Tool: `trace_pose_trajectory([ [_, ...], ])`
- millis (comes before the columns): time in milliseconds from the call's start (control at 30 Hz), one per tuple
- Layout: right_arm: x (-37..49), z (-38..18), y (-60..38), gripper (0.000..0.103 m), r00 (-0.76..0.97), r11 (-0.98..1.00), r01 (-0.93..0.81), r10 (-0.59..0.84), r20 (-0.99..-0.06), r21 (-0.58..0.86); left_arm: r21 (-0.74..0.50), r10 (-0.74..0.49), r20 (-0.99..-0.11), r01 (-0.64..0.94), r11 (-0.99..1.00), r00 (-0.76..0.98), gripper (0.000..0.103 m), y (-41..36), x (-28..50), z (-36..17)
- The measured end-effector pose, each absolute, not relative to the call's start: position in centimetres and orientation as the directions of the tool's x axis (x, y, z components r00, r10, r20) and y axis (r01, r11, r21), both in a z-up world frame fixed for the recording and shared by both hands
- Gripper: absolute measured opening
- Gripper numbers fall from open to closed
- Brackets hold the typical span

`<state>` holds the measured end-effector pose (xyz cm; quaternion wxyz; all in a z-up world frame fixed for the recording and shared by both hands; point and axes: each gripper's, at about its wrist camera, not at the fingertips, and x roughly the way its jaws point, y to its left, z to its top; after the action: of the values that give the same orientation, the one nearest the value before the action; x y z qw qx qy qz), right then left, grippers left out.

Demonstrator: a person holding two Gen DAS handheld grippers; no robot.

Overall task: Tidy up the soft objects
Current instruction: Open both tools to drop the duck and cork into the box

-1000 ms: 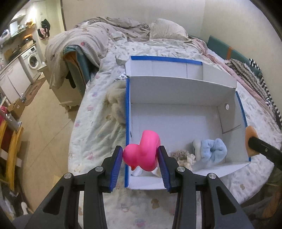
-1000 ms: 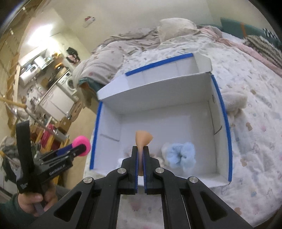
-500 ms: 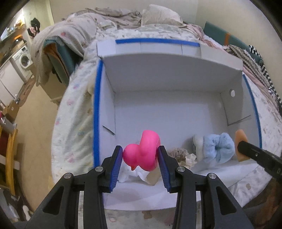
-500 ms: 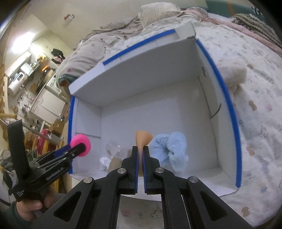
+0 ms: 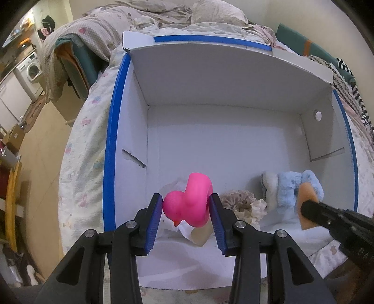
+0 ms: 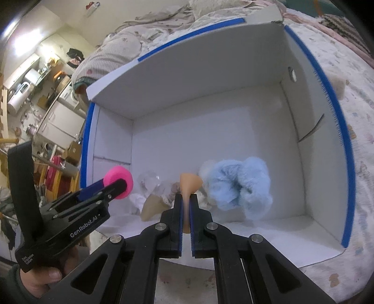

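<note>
My left gripper (image 5: 185, 208) is shut on a pink rubber duck (image 5: 188, 207), held just above the near end of the white box (image 5: 210, 131); the same left gripper (image 6: 118, 184) shows in the right wrist view with the pink duck (image 6: 116, 175). My right gripper (image 6: 186, 201) is shut on a thin orange soft piece (image 6: 189, 183), squeezed flat, over the box's near right part; the orange piece (image 5: 307, 198) also shows in the left wrist view. A fluffy blue scrunchie (image 6: 238, 187), a beige scrunchie (image 5: 236, 198) and white soft bits lie on the box floor.
The box has blue-taped rims (image 5: 112, 140) and sits on a bed with a patterned sheet (image 5: 81, 152). Rumpled blankets and a pillow (image 5: 217, 14) lie behind it. A plush cream thing (image 6: 339, 84) lies outside the right wall. A hand (image 6: 39, 280) grips the left tool.
Both grippers have dropped toward the box and closer to its inside, still gripping the duck and the orange piece. The box fills more of both views.
</note>
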<state>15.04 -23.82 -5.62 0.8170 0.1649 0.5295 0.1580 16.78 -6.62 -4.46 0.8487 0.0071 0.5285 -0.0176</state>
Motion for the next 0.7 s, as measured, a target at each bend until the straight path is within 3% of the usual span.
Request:
trace_pose_trajectory([
  [500, 15.1, -6.5, -23.9, 0.009, 0.377, 0.903, -0.05, 0.413, -0.829, 0.428, 0.008, -0.012, -0.89, 0.042, 0.999, 0.457, 0.037, -6.7, 16.3, -4.5],
  [600, 15.0, -6.5, -24.1, 0.013, 0.381, 0.9, -0.043, 0.416, -0.826, 0.433, 0.005, -0.015, -0.886, 0.043, 0.999, 0.463, 0.038, -6.7, 16.2, -4.3],
  [700, 15.0, -6.6, -24.5, 0.027, 0.389, 0.902, -0.019, 0.404, -0.828, 0.431, -0.006, -0.03, -0.88, 0.053, 0.999, 0.474, 0.038, -6.8, 16.1, -4.0],
])
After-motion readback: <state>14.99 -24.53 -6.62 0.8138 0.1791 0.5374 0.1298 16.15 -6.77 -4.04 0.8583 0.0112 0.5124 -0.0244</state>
